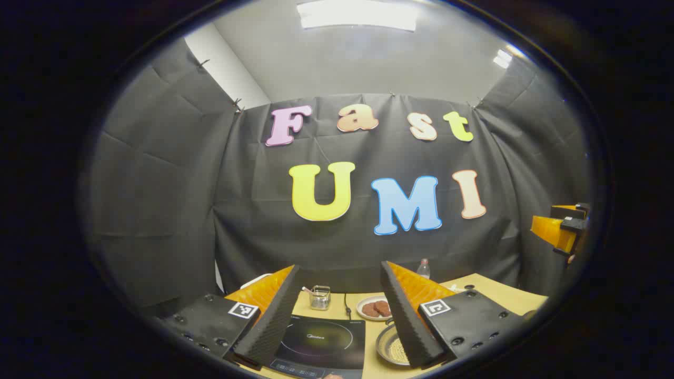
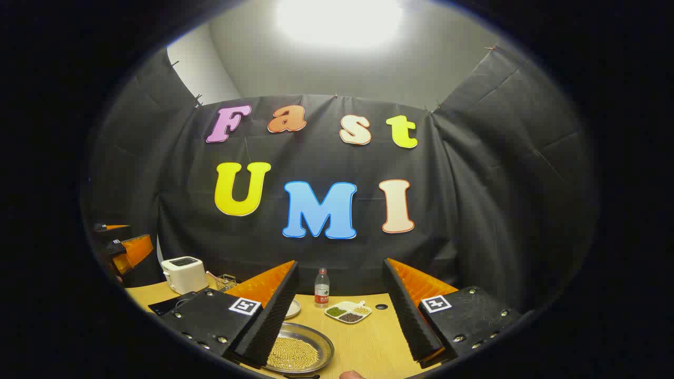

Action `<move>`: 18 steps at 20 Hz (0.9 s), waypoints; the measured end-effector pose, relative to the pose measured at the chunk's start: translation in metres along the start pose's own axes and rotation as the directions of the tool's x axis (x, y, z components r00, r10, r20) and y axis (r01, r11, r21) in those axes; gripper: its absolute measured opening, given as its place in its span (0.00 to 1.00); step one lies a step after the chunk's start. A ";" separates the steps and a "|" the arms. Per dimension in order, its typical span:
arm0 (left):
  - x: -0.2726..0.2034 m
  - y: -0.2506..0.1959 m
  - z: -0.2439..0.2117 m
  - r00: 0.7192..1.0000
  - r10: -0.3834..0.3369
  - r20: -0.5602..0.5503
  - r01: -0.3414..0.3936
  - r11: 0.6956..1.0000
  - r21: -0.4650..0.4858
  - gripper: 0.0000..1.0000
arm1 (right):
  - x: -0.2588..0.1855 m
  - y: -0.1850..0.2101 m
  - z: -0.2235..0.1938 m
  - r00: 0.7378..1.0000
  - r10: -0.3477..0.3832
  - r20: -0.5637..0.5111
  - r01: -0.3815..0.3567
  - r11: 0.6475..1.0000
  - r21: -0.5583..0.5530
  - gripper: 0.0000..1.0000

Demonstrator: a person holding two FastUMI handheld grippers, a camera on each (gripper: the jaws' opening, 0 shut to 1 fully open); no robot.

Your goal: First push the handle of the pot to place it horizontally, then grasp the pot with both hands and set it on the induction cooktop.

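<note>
Both the left gripper and the right gripper stand wide apart, holding nothing. The round shallow metal pot, filled with pale grains, sits just right of the black glass induction cooktop on the wooden table.

The cooktop carries the brand word "Midea" on its glass. Square black-and-white markers on the left gripper hold no letters. The bottle label is too small to read.
</note>
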State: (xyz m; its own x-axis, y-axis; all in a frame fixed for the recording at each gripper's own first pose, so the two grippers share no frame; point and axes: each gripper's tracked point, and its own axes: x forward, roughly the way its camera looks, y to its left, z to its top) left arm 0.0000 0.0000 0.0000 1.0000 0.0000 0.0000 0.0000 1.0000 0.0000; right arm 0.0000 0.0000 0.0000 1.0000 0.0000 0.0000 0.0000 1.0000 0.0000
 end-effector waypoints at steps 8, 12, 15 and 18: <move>0.008 0.000 -0.001 1.000 0.007 0.006 -0.007 1.000 -0.001 0.98 | 0.008 0.000 -0.004 1.000 0.004 -0.014 -0.004 1.000 0.000 0.95; 0.009 0.002 0.000 1.000 0.013 0.014 -0.013 1.000 -0.001 0.98 | 0.013 0.002 -0.008 1.000 0.010 -0.029 -0.010 1.000 0.003 0.95; 0.011 0.003 0.000 1.000 0.014 0.015 -0.014 1.000 0.006 0.97 | 0.016 0.004 -0.013 0.999 0.016 -0.046 -0.016 1.000 0.006 0.95; 0.013 0.001 0.001 1.000 0.011 0.014 -0.011 1.000 0.004 0.96 | 0.018 0.003 -0.014 0.999 0.018 -0.050 -0.017 1.000 0.004 0.95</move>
State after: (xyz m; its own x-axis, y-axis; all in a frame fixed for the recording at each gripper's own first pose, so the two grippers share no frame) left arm 0.0127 0.0014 0.0005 0.9998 0.0110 0.0144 -0.0111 0.9999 0.0042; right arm 0.0176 0.0028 -0.0142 0.9986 0.0176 -0.0504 -0.0174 0.9998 0.0044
